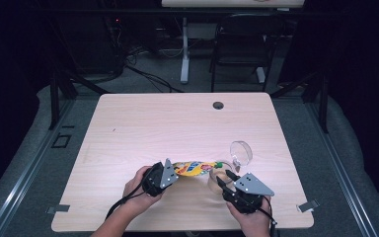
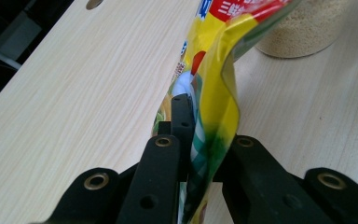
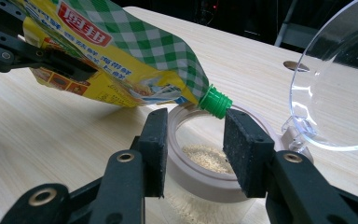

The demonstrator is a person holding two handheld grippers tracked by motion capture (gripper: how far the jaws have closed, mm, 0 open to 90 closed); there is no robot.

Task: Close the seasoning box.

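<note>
The left gripper (image 2: 192, 140) clamped the yellow pouch (image 3: 121, 60) between its 2 jaws, its green spout (image 3: 216, 102) tipped over the jar (image 3: 205, 172), which the right gripper (image 3: 196, 149) held around the rim, hinged lid (image 3: 335, 93) open.

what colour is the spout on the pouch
Green, clearest in the right gripper view.

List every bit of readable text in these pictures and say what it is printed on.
Pouch, red label with white Chinese characters: too distorted to read with confidence.
Pouch, small dark print on the yellow band below: too small to read.
Pouch, red-and-white lettering at the top edge: cut off, unreadable.
Jar and its clear lid: no text.
</note>
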